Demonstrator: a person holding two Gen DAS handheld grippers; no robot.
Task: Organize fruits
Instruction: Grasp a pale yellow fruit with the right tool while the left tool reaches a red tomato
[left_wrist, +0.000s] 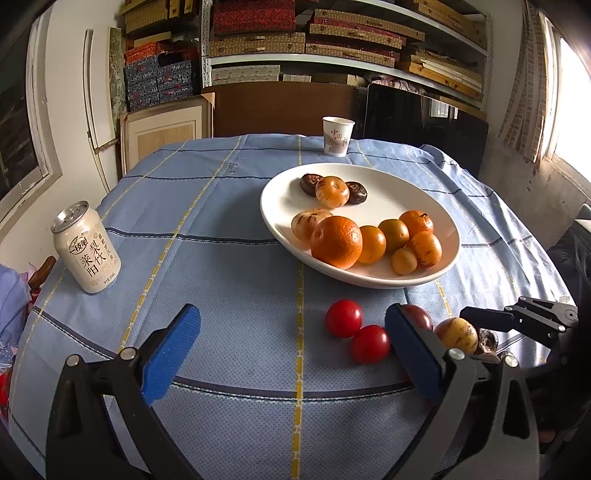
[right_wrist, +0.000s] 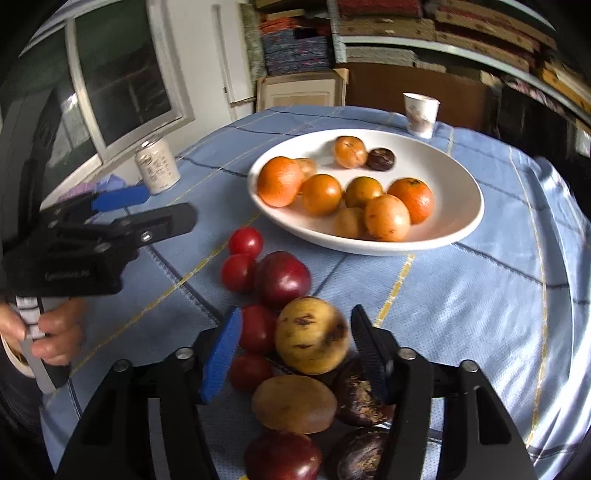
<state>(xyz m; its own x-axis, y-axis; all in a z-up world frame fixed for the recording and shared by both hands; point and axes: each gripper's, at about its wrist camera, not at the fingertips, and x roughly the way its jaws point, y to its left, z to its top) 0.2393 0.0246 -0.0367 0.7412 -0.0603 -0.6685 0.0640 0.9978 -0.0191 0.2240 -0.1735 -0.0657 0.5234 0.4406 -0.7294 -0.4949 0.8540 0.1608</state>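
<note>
A white plate (left_wrist: 280, 210) holds several oranges, among them a big orange (left_wrist: 336, 242), and dark fruits; it also shows in the right wrist view (right_wrist: 458, 225). Loose fruit lies on the blue cloth: two red tomatoes (left_wrist: 343, 318), a dark red plum (right_wrist: 282, 278), a yellow speckled fruit (right_wrist: 312, 336). My left gripper (left_wrist: 291, 347) is open and empty, low over the cloth left of the tomatoes. My right gripper (right_wrist: 295, 350) is open, its fingers either side of the yellow fruit, not closed on it.
A white drink can (left_wrist: 86, 247) stands at the left of the table. A paper cup (left_wrist: 338, 136) stands at the far edge behind the plate. More dark and brown fruit (right_wrist: 295, 404) lies under my right gripper. Shelves with boxes stand behind the table.
</note>
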